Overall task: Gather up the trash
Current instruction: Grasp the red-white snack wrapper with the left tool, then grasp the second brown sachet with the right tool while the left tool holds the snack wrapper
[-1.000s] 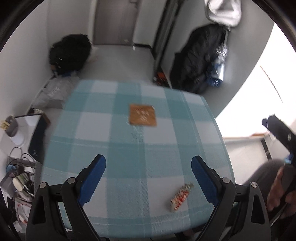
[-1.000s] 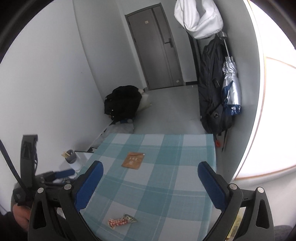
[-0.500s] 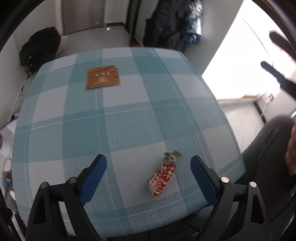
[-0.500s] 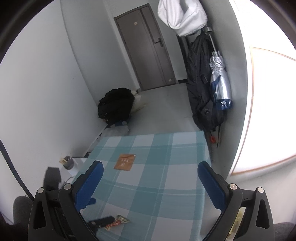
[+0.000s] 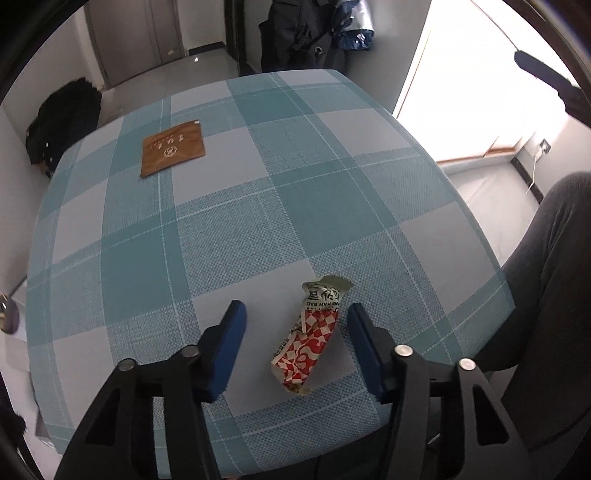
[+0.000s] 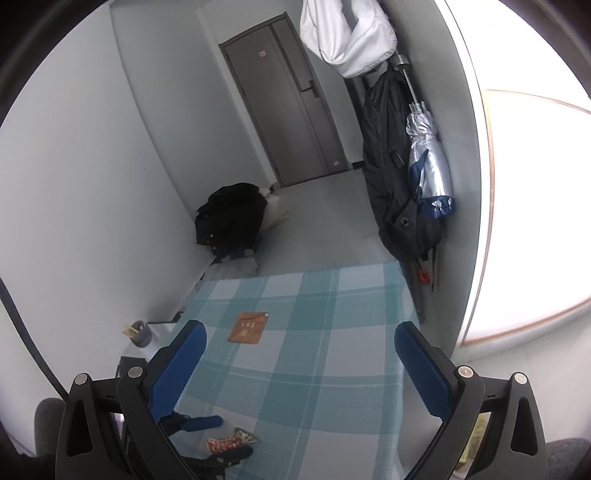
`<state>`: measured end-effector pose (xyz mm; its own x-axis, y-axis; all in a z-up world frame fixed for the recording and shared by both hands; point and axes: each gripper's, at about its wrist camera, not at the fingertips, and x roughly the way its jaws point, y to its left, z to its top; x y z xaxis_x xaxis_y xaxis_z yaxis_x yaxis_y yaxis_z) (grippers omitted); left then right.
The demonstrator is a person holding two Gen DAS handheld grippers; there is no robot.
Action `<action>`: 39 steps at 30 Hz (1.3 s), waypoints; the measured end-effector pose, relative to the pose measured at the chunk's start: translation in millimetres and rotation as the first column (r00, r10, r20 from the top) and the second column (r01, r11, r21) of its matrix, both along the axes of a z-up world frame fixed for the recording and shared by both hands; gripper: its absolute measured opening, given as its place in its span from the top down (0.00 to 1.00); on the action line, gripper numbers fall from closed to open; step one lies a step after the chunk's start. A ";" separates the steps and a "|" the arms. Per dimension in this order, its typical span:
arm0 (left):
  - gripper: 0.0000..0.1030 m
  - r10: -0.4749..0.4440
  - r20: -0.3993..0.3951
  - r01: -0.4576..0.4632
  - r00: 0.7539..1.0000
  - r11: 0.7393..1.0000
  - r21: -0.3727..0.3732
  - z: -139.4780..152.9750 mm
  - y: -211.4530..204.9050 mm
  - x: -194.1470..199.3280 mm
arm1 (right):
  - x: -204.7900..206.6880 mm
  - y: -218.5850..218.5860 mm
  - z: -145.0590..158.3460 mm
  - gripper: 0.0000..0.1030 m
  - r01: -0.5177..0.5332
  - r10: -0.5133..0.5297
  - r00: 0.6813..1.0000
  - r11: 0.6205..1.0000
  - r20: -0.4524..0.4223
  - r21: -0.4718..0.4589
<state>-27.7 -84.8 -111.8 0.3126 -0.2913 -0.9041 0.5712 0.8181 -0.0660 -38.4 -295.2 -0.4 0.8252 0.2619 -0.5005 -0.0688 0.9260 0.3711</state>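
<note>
Tabletop: we are looking at a tabletop (image 5: 229, 236) wearing a woven teal-and-pale-blue plaid cloth, its corners rounded.
Room, far left: a dark heap of bags (image 6: 231, 218) is slumping on the grey floor against the white wall, and a small grey cup (image 6: 141, 333) of sticks is standing beside the tabletop's left edge.
Room, middle: a grey door (image 6: 284, 103) is closing off the far end.
Room, right: a black coat (image 6: 388, 162) and a folded silver-and-blue umbrella (image 6: 430, 173) are hanging on the wall, under a white bundle (image 6: 347, 33); bright window light is washing out the right side.
Brown packet: a flat, square brown packet (image 5: 172, 149) with pale print is lying on the far left part of the cloth, well apart from us.
Left gripper: the left gripper (image 5: 295, 332) is pointing steeply down at the near edge; its blue ribbed fingers (image 5: 229, 339) have just been closing and are standing about half open, pressing on nothing we can see.
Wrapper: the wrapper (image 5: 314, 336), crinkled, red-and-white checked with a greenish torn top end, is lying on the cloth between those fingers, nearer the right one, with a gap on the left.
Right gripper: our right gripper (image 6: 299, 354) is hovering above the tabletop, fingers (image 6: 421, 369) spread wide and empty.
</note>
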 end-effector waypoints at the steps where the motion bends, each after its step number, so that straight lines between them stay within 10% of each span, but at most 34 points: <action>1: 0.59 -0.004 0.002 0.004 1.000 1.000 0.000 0.3 0.2 0.2 | -0.3 -0.4 0.1 0.00 0.001 -0.001 1.000 1.000 0.000 0.000; 5: 0.84 0.008 -0.013 -0.008 1.000 1.000 -0.010 1.9 2.4 1.7 | -2.1 -3.1 1.1 0.00 0.011 -0.011 1.000 1.000 0.002 0.003; 25: 0.86 0.186 -0.115 -0.203 0.976 0.965 -0.166 14.7 51.2 40.0 | 10.0 8.4 -7.7 0.00 0.036 -0.038 0.997 0.999 -0.062 -0.039; 39: 0.86 0.423 -0.096 -0.420 0.901 0.795 -0.439 64.7 140.0 80.3 | 70.8 59.8 -45.4 0.00 -0.114 0.079 0.967 0.984 -0.244 -0.135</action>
